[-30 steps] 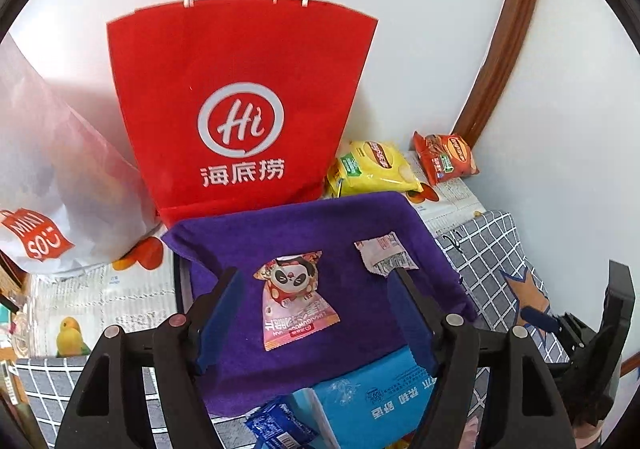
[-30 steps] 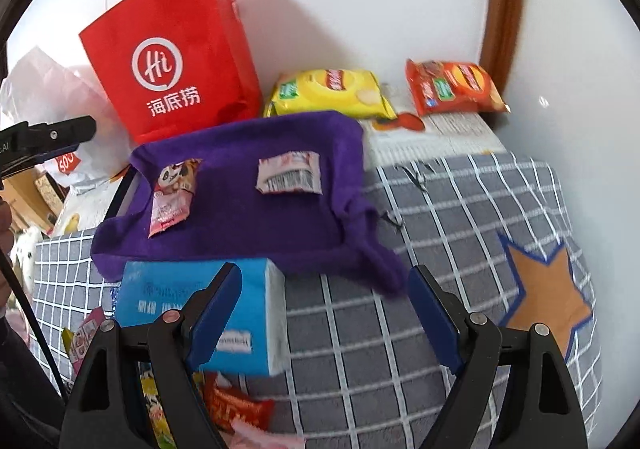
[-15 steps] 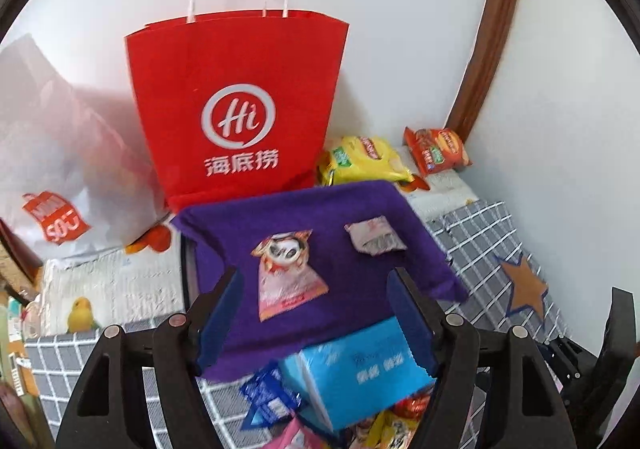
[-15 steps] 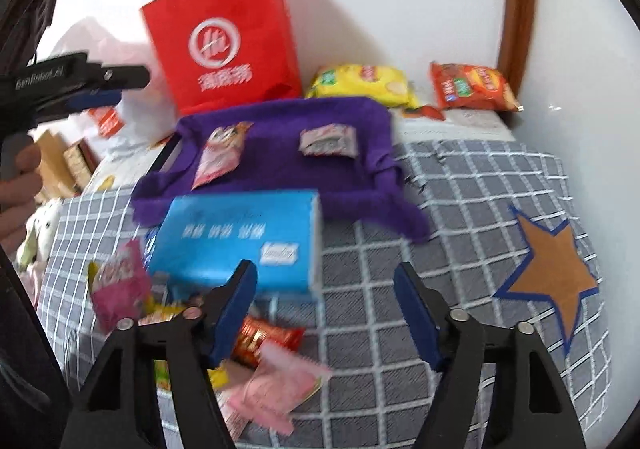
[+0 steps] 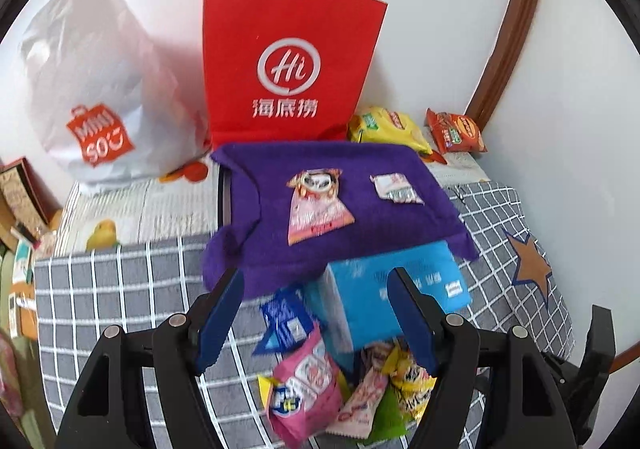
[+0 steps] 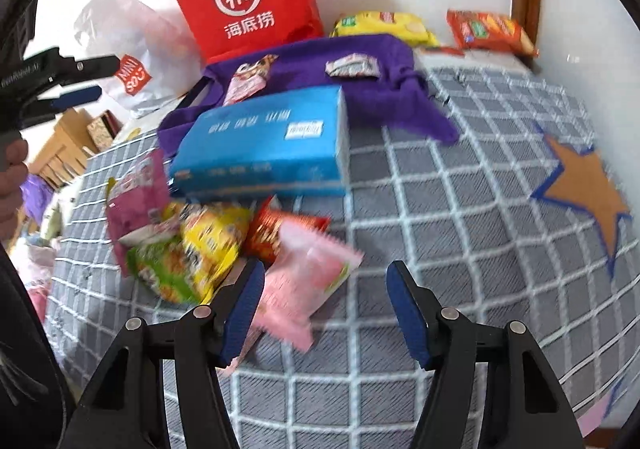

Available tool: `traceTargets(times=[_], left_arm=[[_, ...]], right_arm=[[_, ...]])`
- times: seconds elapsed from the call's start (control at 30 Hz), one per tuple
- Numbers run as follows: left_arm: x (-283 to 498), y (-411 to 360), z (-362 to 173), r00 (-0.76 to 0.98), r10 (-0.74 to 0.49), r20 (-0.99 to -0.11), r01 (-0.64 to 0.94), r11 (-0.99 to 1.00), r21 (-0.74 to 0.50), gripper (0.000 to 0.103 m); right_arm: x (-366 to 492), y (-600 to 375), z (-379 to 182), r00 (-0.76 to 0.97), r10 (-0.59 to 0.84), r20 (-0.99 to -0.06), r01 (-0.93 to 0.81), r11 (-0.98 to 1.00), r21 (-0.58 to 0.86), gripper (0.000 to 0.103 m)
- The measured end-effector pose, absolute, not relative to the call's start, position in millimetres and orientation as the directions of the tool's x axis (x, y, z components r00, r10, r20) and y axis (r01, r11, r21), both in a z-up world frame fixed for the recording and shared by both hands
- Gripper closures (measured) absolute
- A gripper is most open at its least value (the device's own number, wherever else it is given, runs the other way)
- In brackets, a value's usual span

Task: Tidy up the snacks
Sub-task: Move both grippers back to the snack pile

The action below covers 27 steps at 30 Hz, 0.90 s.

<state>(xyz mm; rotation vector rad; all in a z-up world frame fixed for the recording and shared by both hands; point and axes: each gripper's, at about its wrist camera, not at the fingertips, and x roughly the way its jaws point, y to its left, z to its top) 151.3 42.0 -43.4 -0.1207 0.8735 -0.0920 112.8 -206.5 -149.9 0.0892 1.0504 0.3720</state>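
Observation:
A pile of loose snack packets lies on the grey checked blanket in front of a blue box (image 5: 396, 289). My left gripper (image 5: 316, 277) hovers open above the pile, over a blue packet (image 5: 284, 321) and a pink packet (image 5: 308, 381). My right gripper (image 6: 326, 269) is low over the blanket with its jaws closing. A pale pink packet (image 6: 308, 273) lies partly between them, beside the left finger, and the pads do not press on it. Behind the box, a purple cloth (image 5: 260, 241) carries a panda packet (image 5: 316, 205) and a small white packet (image 5: 396, 189).
A red paper bag (image 5: 288, 65) and a white plastic bag (image 5: 100, 89) stand against the wall. A yellow chips bag (image 5: 384, 125) and an orange packet (image 5: 456, 131) lie at the back right. The blanket's star patch (image 6: 580, 189) is to the right. A hand (image 6: 12, 165) holds the left gripper.
Both grippers have drawn back from the purple cloth, bringing the snack pile into view. The right gripper has sunk over the pale pink packet and its jaws have narrowed.

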Motion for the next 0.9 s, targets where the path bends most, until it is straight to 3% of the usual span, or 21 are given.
traceTargets(times=[0.2,0.43,0.5,0.6,0.9], left_arm=[[138,47,-63,0.603,-0.178,-0.777,0.022,0.978,-0.207,0.031],[127,63,-73,0.604,-0.119,-0.788,-0.046,0.982,-0.183,0.031],[123,68,-78,0.600,-0.117,-0.791,-0.051,0.982,-0.184,0.031],[117,76,-89,0.585,-0.112,-0.804,-0.050,0.984,-0.173,0.031],[110,75,-119,0.550,-0.182,-0.815,-0.044,0.968,-0.245,0.031]], right_arm=[[111,-197,-167,0.428,0.368,-0.826,-0.245,0.926,0.286,0.039],[121,-182,-177,0.421,0.351,-0.836,-0.256,0.931,0.261,0.040],[124,-180,-181,0.425,0.320,-0.847,-0.268,0.938,0.220,0.055],[123,-188,-175,0.468,0.282,-0.838,-0.299,0.942,0.150,0.063],[154,-224,-174,0.505,0.212,-0.837,-0.267,0.960,0.082,0.063]])
